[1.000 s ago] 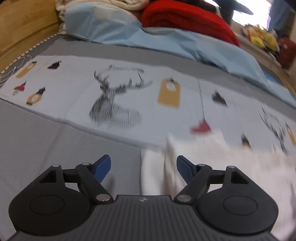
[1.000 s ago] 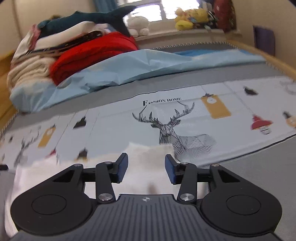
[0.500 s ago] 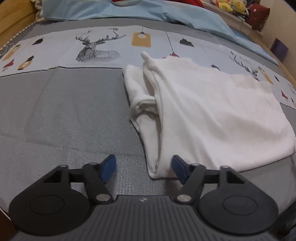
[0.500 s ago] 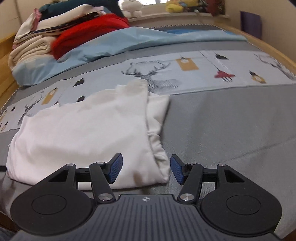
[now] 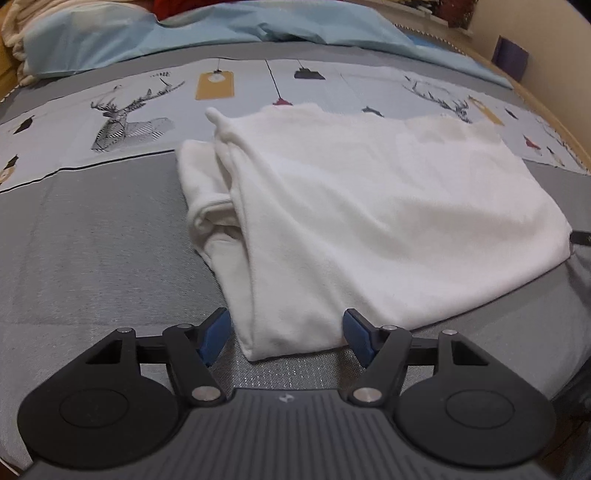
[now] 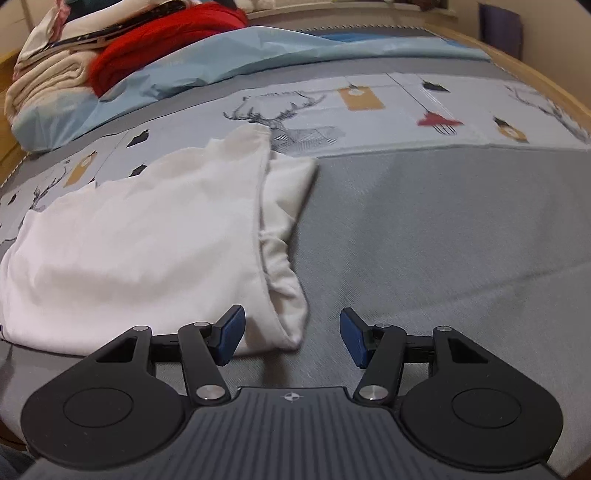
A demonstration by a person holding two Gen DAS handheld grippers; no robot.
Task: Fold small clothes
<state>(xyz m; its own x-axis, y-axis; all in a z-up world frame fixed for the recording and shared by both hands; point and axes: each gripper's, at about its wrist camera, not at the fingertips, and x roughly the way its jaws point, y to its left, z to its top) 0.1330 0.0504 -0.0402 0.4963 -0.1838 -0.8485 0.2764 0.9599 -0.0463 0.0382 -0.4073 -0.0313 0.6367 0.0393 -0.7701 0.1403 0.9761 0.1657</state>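
A white garment (image 5: 354, 206) lies folded over on the grey bedspread (image 5: 92, 258), a sleeve tucked under at its left side. My left gripper (image 5: 286, 338) is open, its blue pads either side of the garment's near left corner, just above the bed. In the right wrist view the same garment (image 6: 140, 243) lies left of centre. My right gripper (image 6: 291, 338) is open over the garment's near right corner, with its left pad (image 6: 231, 334) on the cloth edge. Neither holds anything.
A printed band with deer and tags (image 6: 369, 107) crosses the bed behind the garment. A light blue sheet (image 5: 221, 26), red blanket (image 6: 155, 44) and cream bedding (image 6: 40, 85) are piled at the back. A wooden bed frame (image 6: 546, 74) runs along the right.
Both grippers have pulled back toward the near bed edge and lowered. The garment, close and blurred a second ago, now lies flat and folded with its near corners between the open jaws.
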